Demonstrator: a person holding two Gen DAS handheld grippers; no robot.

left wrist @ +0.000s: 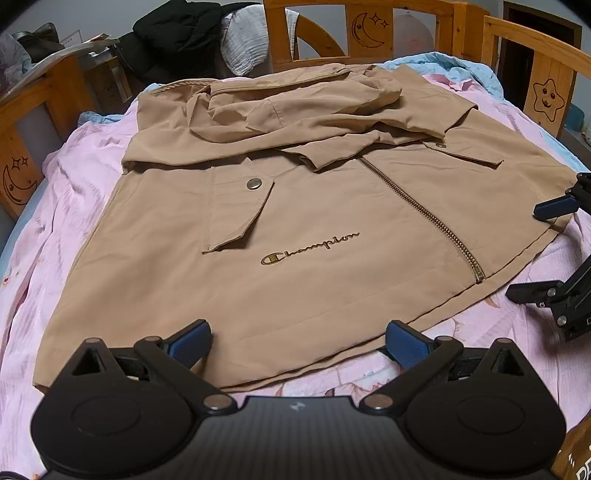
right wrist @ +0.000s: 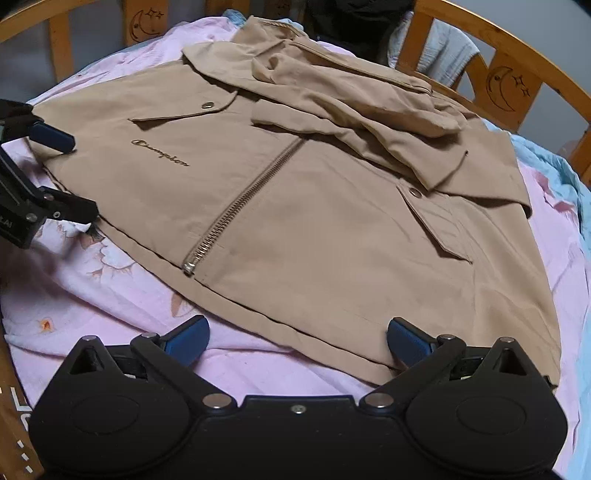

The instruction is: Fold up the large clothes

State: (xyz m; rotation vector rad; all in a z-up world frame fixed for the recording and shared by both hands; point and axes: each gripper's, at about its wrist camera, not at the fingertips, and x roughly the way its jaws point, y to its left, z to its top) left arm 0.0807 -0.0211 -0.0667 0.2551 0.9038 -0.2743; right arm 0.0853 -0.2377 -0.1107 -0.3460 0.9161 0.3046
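Note:
A tan zip jacket (left wrist: 295, 221) with a "Champion" logo lies flat on the bed, front up, its sleeves and hood folded in over the chest at the far end. It also shows in the right wrist view (right wrist: 332, 206). My left gripper (left wrist: 299, 341) is open, its blue pads just over the near hem. My right gripper (right wrist: 297, 336) is open at the near hem too. The right gripper shows at the right edge of the left wrist view (left wrist: 543, 251), open. The left gripper shows at the left edge of the right wrist view (right wrist: 70, 177), open.
A pink flowered sheet (left wrist: 85, 192) covers the bed, with a light blue cover (right wrist: 554, 170) at the edges. Wooden bed rails (left wrist: 535, 48) with moon and star carvings surround it. Dark clothes (left wrist: 177, 33) and a white cloth (left wrist: 243, 40) hang over the far rail.

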